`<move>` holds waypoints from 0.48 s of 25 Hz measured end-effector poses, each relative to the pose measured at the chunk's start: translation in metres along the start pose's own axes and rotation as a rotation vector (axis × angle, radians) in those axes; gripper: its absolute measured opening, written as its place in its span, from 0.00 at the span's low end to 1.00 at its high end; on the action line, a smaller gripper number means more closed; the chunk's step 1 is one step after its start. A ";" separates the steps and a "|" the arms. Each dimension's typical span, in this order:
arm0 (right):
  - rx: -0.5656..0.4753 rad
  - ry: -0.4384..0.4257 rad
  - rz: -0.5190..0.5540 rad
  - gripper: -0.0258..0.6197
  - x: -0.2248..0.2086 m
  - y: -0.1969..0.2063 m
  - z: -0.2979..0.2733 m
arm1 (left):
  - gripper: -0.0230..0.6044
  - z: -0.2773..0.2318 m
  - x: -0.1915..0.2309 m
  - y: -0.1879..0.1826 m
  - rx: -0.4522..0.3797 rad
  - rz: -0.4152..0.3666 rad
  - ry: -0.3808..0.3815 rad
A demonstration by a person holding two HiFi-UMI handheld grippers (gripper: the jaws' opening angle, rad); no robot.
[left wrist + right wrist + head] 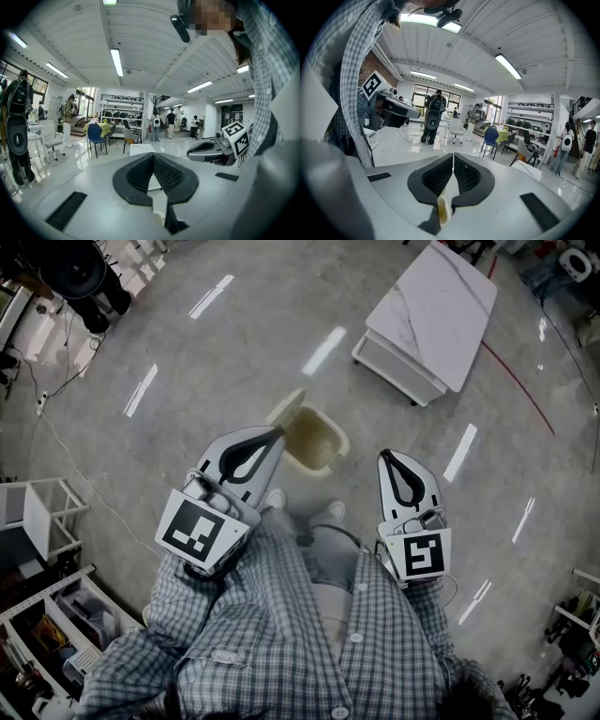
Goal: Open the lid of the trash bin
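The trash bin (319, 442) is a small cream one standing on the polished grey floor (187, 343), just ahead of the person's white shoes (333, 512). Its lid (286, 409) is tipped up at the bin's far-left edge, and the brownish inside of the bin lies open to the head view.

The left gripper (278, 433) points its tip at the bin's near-left rim, right below the raised lid; from above the tip may be touching the rim, but I cannot tell for sure. In the left gripper view its jaws (152, 155) meet at the tips with nothing between them. The right gripper (386, 456) hangs to the right of the bin, apart from it. The right gripper view shows its jaws (453, 154) pressed together and empty too, with a sliver of something yellowish, probably the bin, visible through the slot beneath them.

Both grippers are held out from a checked shirt (281, 634). A white marble-topped table (436, 306) stands well beyond the bin to the right, and a white shelf rack (42, 615) sits at the lower left.
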State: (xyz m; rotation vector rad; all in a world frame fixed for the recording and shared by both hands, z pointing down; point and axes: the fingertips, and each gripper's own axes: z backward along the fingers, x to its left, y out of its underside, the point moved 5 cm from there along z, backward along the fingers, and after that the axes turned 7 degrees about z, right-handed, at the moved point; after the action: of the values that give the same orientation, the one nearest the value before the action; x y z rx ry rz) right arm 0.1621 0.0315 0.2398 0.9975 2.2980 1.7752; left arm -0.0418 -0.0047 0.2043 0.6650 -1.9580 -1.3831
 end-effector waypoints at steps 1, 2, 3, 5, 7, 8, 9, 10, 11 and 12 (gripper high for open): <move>0.002 -0.001 0.000 0.08 0.000 0.001 -0.001 | 0.04 -0.001 0.000 0.000 0.000 -0.001 0.000; 0.008 -0.001 0.000 0.08 0.000 0.002 -0.001 | 0.04 -0.001 0.000 0.001 0.002 0.002 0.000; 0.015 -0.001 0.000 0.08 0.000 0.003 -0.002 | 0.04 -0.001 0.000 0.001 0.003 0.003 -0.002; 0.021 -0.001 -0.005 0.08 0.000 0.005 -0.003 | 0.04 -0.001 0.001 0.001 0.006 0.001 -0.005; 0.022 -0.004 -0.010 0.08 0.001 0.006 -0.003 | 0.04 -0.001 0.001 0.001 0.009 0.002 -0.008; 0.024 -0.005 -0.011 0.08 0.001 0.006 -0.002 | 0.04 -0.001 0.000 0.001 0.009 0.006 -0.007; 0.026 -0.007 -0.011 0.08 0.001 0.006 -0.002 | 0.04 -0.002 0.000 0.001 0.005 0.010 -0.005; 0.026 -0.007 -0.011 0.08 0.001 0.007 -0.002 | 0.04 -0.002 -0.001 0.000 -0.002 0.010 -0.002; 0.024 -0.007 -0.011 0.08 0.001 0.007 -0.002 | 0.04 -0.003 -0.001 -0.001 -0.010 0.008 0.001; 0.021 -0.006 -0.012 0.08 0.001 0.008 -0.003 | 0.04 -0.003 -0.001 -0.002 -0.016 0.004 0.003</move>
State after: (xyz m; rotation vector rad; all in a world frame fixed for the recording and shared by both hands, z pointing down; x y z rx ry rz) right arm 0.1638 0.0307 0.2476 0.9880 2.3189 1.7449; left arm -0.0387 -0.0068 0.2032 0.6547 -1.9425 -1.3930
